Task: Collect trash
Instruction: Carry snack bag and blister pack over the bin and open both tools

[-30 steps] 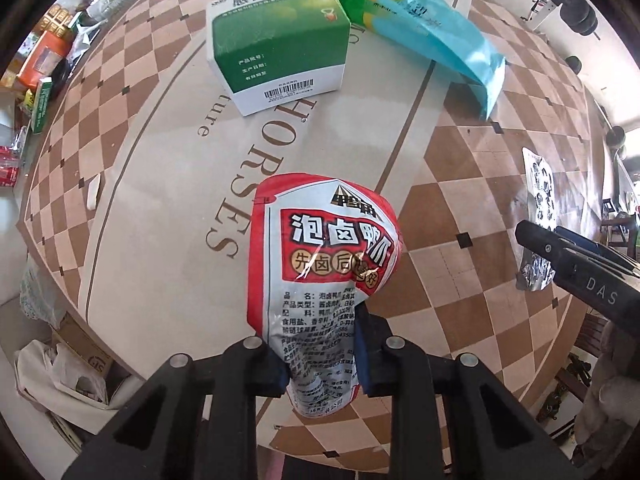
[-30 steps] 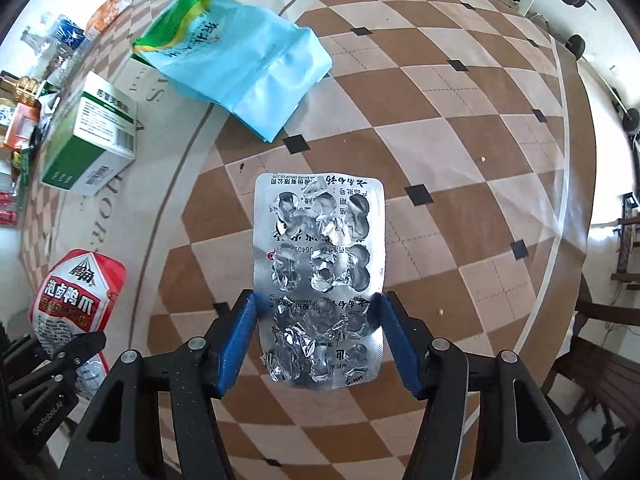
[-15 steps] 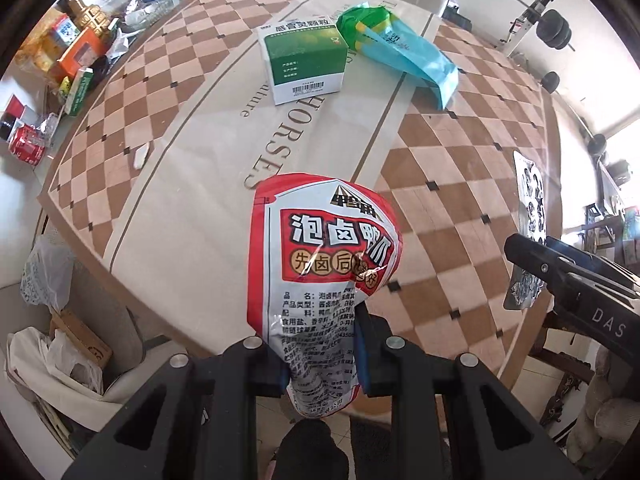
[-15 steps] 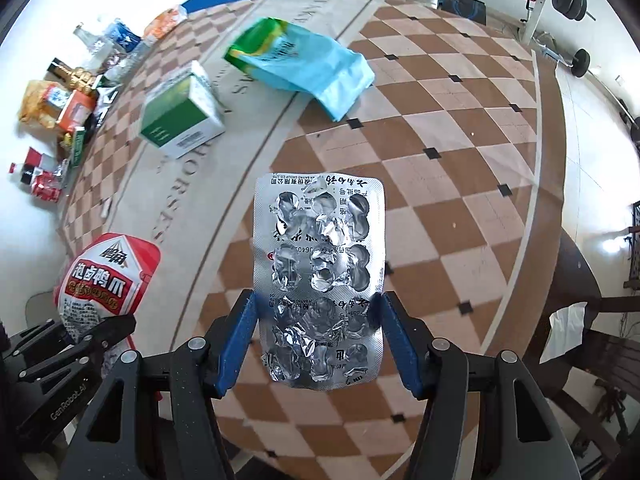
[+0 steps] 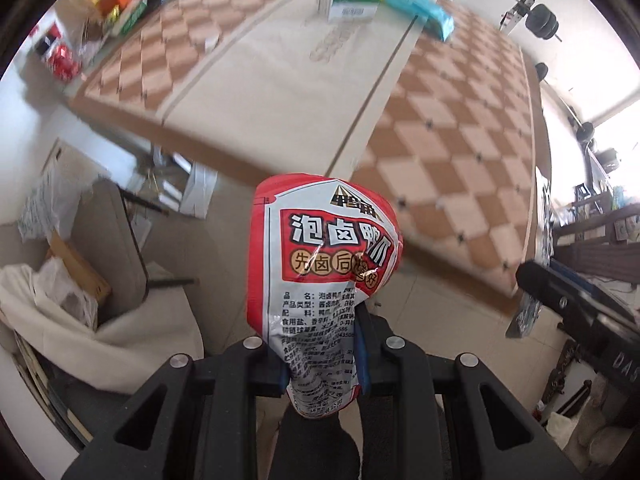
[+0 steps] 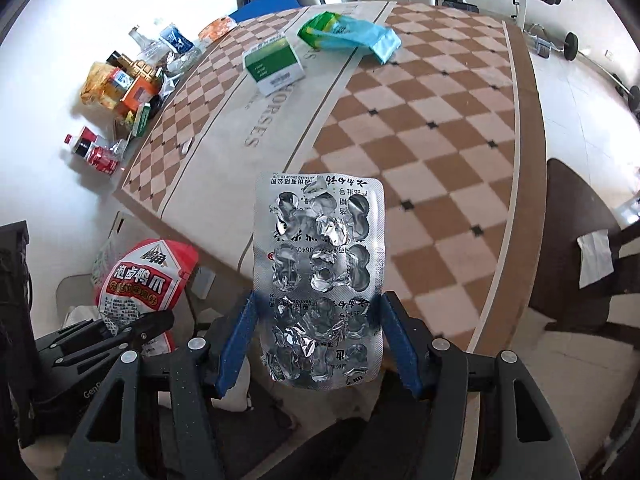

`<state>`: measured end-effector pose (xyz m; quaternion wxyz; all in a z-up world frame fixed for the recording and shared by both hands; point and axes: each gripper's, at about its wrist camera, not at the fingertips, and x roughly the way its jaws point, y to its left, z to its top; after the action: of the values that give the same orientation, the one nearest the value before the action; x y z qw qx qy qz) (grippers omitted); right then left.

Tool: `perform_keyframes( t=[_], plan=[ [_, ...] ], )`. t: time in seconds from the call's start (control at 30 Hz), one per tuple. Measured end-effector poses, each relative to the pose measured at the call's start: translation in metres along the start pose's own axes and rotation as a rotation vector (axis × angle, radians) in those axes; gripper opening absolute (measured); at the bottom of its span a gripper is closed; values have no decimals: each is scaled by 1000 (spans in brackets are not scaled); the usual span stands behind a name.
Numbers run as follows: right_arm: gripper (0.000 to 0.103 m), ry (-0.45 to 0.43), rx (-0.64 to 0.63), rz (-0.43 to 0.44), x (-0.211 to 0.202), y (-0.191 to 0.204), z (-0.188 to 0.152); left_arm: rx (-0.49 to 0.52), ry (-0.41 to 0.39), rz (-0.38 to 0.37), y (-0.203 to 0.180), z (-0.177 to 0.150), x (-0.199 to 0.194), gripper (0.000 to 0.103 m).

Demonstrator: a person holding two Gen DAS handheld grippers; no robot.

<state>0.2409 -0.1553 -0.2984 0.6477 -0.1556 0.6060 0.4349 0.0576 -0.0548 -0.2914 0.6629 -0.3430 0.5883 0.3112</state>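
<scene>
We had the left gripper (image 5: 322, 356) clamped on the lower part of the red snack wrapper (image 5: 324, 264), which stood up crumpled between the pads, out past the table (image 5: 452, 168) edge over the floor. The right gripper (image 6: 318, 340) pinched the empty blister pack (image 6: 320, 276) by its two side edges, above the table's near corner. The green box (image 6: 274, 65) and blue-green bag (image 6: 352, 34) lay on the far end, uncollected. We judged the foil sheet the weak point: held only edgewise, it could buckle or slide free if we swung quickly, and the slick wrapper might creep out too
</scene>
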Motion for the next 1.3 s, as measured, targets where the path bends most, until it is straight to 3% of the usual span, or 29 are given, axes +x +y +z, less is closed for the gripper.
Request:
perform_keyframes(
  t=[0.2, 0.37, 0.53, 0.77, 0.87, 0.97, 1.03, 1.1, 1.13, 1.17, 1.23, 1.3],
  plan=[
    [64, 185, 1, -45, 61, -10, -91, -72, 151, -42, 25, -42, 79, 21],
    [64, 296, 17, -95, 142, -37, -140, -122, 259, -74, 37, -53, 176, 21],
    [64, 368, 2, -127, 246, -62, -164, -168, 337, -103, 50, -51, 284, 21],
    [65, 424, -12, -129, 374, -95, -165, -158, 383, -129, 53, -43, 392, 27],
    [65, 455, -10, -122, 416, -108, -164, -171, 415, -141, 61, -47, 421, 35],
    [65, 487, 0, -112, 447, -115, -165, -176, 404, -127, 66, -46, 433, 60],
    [66, 504, 12, -103, 462, -120, -168, -196, 389, -141, 72, -46, 433, 68],
    [66, 515, 20, -82, 475, -124, -168, -202, 379, -131, 77, -46, 432, 82],
    [67, 512, 21, -83, 479, -124, -169, -205, 374, -121, 79, -47, 430, 84],
    [70, 512, 21, -79, 483, -126, -170, -206, 373, -112, 80, -46, 431, 89],
    [95, 506, 31, -70, 486, -127, -170, -204, 365, -88, 83, -48, 426, 96],
    [98, 494, 31, -75, 485, -125, -171, -192, 345, -57, 84, -49, 420, 97]
  ],
)
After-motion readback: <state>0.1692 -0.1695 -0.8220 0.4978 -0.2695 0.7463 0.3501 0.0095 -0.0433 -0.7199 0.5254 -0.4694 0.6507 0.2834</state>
